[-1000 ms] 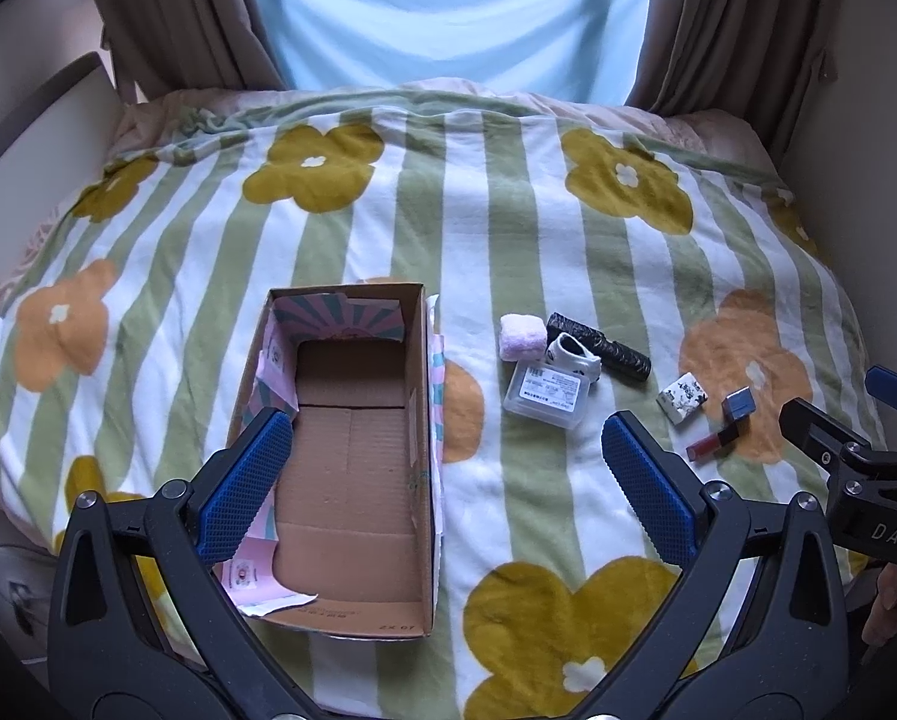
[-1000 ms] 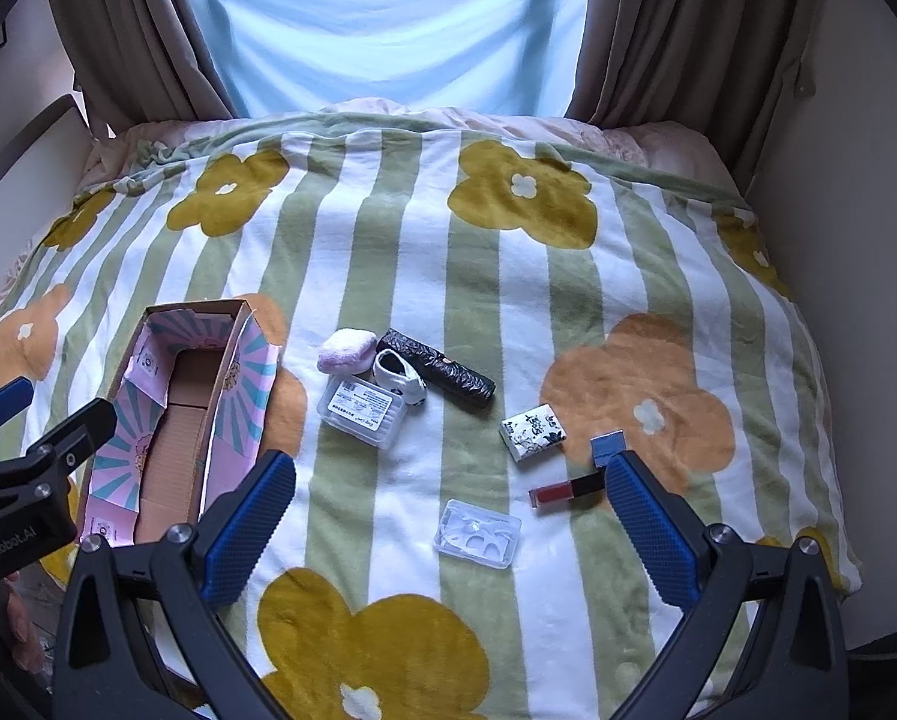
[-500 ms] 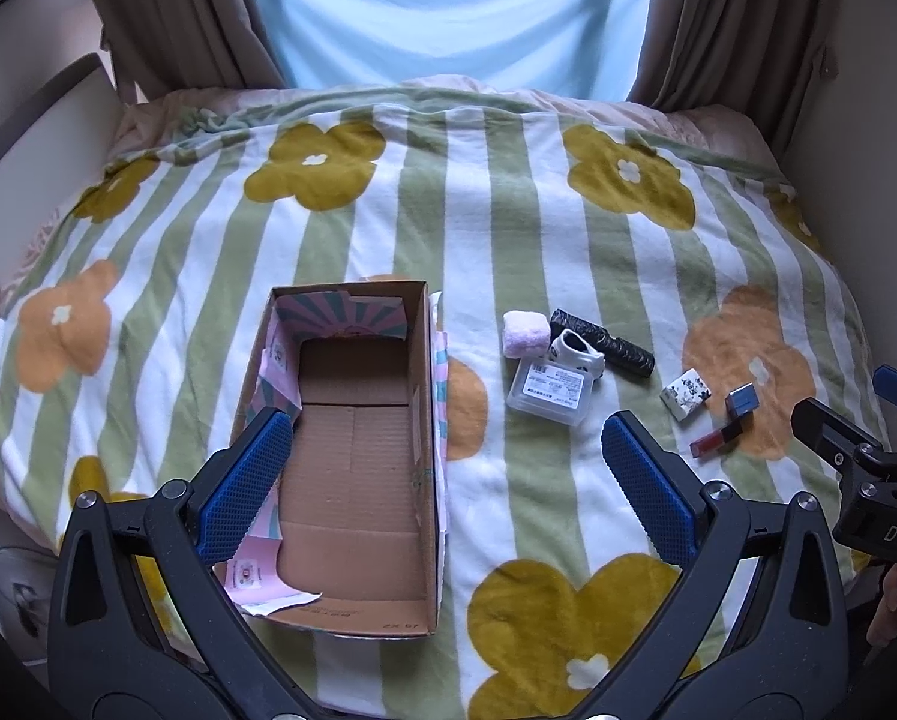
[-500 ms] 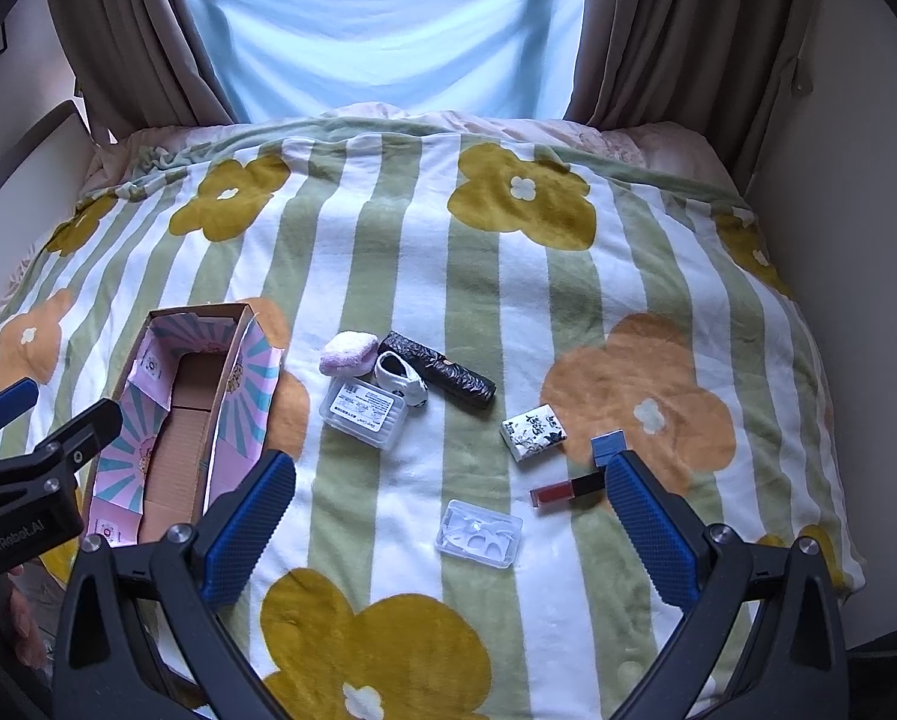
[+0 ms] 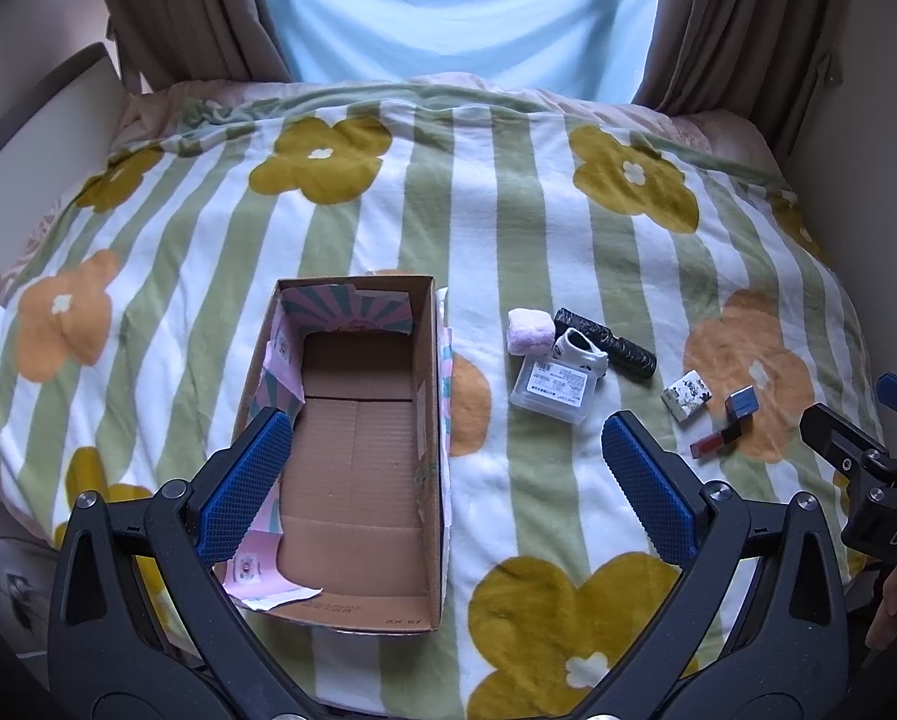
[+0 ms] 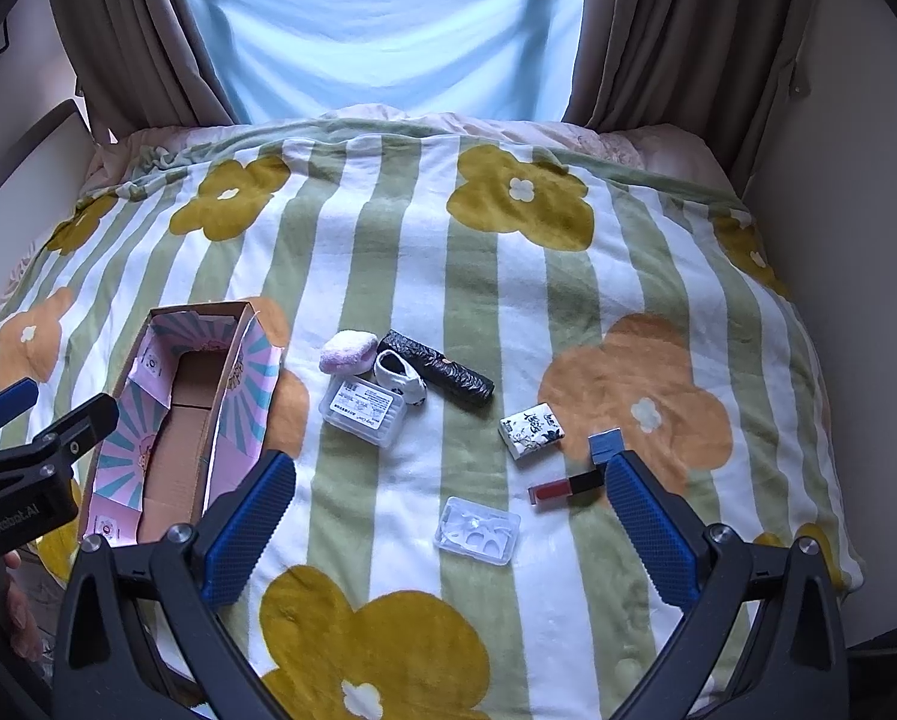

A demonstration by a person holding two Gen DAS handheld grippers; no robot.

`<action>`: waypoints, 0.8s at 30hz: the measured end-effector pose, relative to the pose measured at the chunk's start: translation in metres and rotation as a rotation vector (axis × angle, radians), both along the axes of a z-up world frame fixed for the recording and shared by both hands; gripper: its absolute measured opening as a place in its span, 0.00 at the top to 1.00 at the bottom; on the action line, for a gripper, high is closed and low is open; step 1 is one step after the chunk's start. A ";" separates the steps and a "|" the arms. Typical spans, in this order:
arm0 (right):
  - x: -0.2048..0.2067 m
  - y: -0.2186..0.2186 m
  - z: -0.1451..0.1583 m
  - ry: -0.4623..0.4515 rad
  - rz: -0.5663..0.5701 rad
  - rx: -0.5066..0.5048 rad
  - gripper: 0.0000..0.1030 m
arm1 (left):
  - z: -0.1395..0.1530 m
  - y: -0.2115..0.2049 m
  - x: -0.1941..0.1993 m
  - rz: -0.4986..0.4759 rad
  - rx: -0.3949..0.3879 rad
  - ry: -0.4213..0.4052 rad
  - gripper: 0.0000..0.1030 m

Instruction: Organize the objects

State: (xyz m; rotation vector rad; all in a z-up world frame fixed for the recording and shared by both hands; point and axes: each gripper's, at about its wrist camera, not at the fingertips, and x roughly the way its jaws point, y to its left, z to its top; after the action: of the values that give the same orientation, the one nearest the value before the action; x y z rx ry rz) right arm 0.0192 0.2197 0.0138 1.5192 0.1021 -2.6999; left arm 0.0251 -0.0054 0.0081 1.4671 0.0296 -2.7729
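Observation:
An open, empty cardboard box (image 5: 358, 450) (image 6: 178, 438) lies on the flowered blanket at the left. To its right lie a pink puff (image 6: 347, 351), a small white sock (image 6: 400, 378), a black roll (image 6: 442, 367), a clear labelled case (image 6: 364, 410), a patterned tissue pack (image 6: 532, 429), a red lipstick (image 6: 562, 487) with a blue block (image 6: 605, 443), and a clear plastic tray (image 6: 478, 531). My left gripper (image 5: 448, 480) is open and empty above the box's near right side. My right gripper (image 6: 451, 522) is open and empty above the clear tray.
The bed (image 6: 508, 252) fills the scene, with curtains and a window (image 6: 388, 18) at the far end. A headboard panel (image 5: 34, 144) stands at the left and a wall (image 6: 856, 180) at the right. The blanket drops off at the near edge.
Both grippers have drifted slightly; the view has shifted a little. No object has moved, and both jaws stay open.

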 end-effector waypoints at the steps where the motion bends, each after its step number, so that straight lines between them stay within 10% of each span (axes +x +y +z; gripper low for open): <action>1: 0.000 0.000 0.000 0.000 0.001 0.000 0.01 | 0.000 0.000 0.000 0.000 0.000 0.000 0.01; 24: 0.010 -0.005 0.006 0.037 0.012 -0.007 0.01 | 0.001 0.002 0.004 -0.015 -0.007 -0.003 0.01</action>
State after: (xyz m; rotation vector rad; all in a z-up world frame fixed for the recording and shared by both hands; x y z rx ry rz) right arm 0.0288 0.2149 0.0195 1.4625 0.1021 -2.7165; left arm 0.0288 -0.0032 0.0093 1.4764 0.0093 -2.7790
